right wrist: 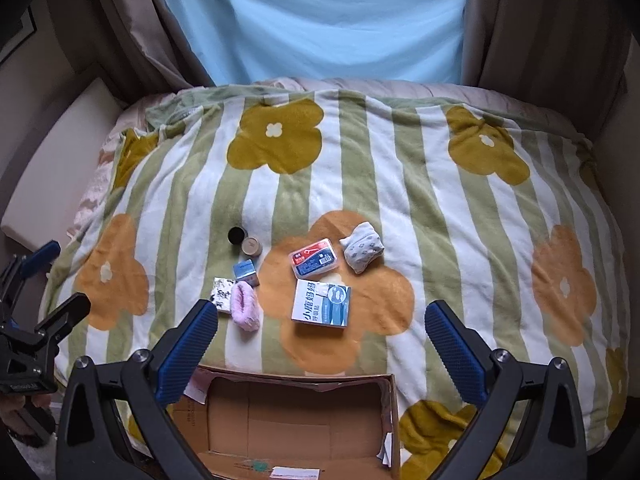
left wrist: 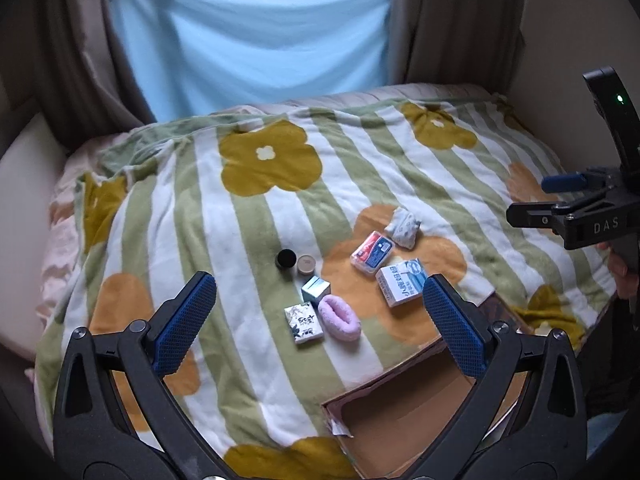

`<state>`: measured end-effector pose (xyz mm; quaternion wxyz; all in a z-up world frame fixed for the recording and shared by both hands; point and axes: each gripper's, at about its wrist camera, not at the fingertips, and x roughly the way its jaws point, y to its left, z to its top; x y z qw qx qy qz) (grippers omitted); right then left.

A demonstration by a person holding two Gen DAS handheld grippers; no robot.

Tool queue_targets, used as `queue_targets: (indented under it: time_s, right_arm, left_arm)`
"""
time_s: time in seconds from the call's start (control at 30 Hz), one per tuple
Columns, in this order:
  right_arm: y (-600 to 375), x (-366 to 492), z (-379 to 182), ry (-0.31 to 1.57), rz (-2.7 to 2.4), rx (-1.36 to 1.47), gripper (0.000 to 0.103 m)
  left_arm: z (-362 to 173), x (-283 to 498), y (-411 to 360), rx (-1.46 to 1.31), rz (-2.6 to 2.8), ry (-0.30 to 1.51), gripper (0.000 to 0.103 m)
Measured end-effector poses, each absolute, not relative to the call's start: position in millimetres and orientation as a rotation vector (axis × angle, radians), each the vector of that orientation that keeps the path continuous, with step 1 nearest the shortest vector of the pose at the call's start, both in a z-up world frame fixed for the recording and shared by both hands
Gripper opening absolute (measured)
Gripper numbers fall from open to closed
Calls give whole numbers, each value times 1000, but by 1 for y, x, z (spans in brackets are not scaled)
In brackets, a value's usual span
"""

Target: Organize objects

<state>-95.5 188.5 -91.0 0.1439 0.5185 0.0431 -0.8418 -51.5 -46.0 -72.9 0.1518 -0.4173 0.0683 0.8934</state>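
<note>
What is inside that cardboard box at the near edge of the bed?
The cardboard box looks nearly empty: bare brown floor, with a small white label and some greenish marking near its front edge. Its corners under both open jaws are covered, so anything there is unseen.

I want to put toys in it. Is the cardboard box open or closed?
Open. The cardboard box has its top flaps spread, and the right wrist view looks straight down onto its brown bottom. Hardly anything is inside, only some small paper bits.
</note>
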Motion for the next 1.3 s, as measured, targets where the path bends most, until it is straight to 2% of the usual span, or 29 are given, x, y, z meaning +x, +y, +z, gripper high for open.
queue_targets:
  time_s: [0.2,0.43,0.67,0.97,1.17,1.3]
  right_arm:
    - [176,-125,-162,186,-2314,1621,103]
    - [168,-153,-247,101,-2169,1810,103]
    - [164,-168,-299,74,-2129,1911,103]
    - [168,-179,-333,2,-2079,1978,103]
    - [171,-184,-339,-36,-2050,1999,103]
    - [174,-186,-342,-13,-2052,2011,103]
  left_arm:
    - [-150,-88,-44,-1191,2370,313,103]
    - [-246,-111,-32,-1253,2224,354,103]
    - [-307,-111,-14,-1221,2126,409,102]
    - [-331,-116,-5,-1198,2063,388,101]
    - [-339,-119,1,-1195,2009,420,96]
    - [-347,-119,3,-1220,1982,438,82]
